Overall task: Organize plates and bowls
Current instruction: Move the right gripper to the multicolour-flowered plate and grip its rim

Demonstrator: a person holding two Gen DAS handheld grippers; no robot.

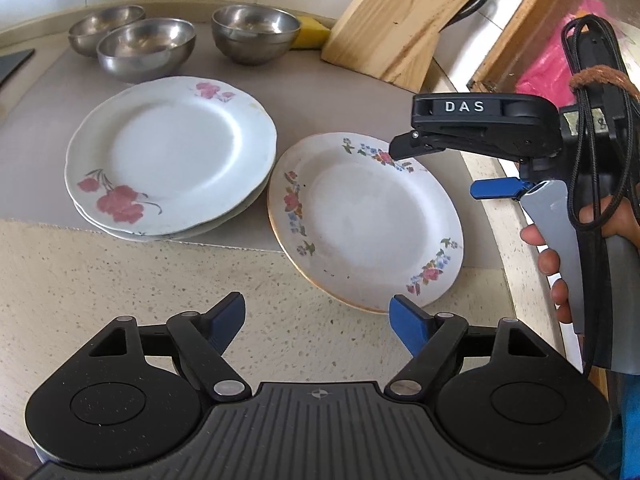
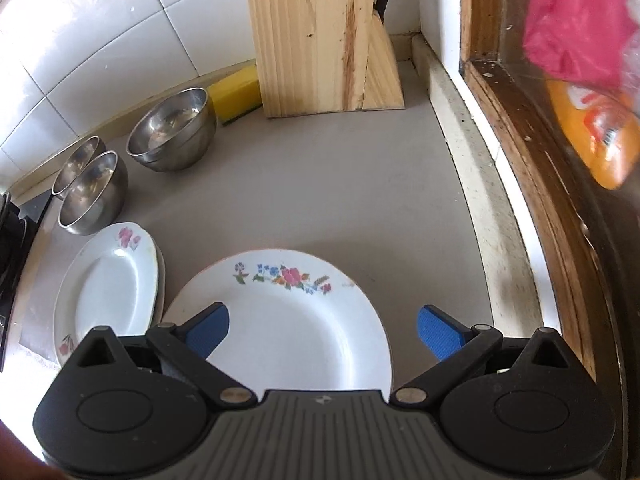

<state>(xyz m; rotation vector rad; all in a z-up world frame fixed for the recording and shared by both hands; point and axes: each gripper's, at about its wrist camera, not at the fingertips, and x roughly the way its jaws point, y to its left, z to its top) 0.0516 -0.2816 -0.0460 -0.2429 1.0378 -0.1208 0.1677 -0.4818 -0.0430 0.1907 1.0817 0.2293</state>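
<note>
A white plate with a gold rim and small coloured flowers (image 1: 368, 220) lies on the counter; it also shows in the right wrist view (image 2: 288, 328). Left of it is a stack of two white plates with red flowers (image 1: 168, 156), seen too in the right wrist view (image 2: 108, 296). Three steel bowls (image 1: 148, 48) stand behind; the right one (image 2: 172, 136) looks like two nested. My left gripper (image 1: 320, 316) is open and empty, above the counter near the gold-rimmed plate's front edge. My right gripper (image 2: 322, 330) is open and empty, hovering over that plate's right side; it also shows in the left wrist view (image 1: 440, 168).
A wooden knife block (image 1: 400, 24) and a yellow sponge (image 2: 236, 88) stand at the back by the tiled wall. A wooden window frame (image 2: 516, 160) borders the right edge, with a pink bag (image 2: 576, 24) and an orange packet (image 2: 596, 132) behind it. A grey mat (image 2: 320, 200) covers the counter.
</note>
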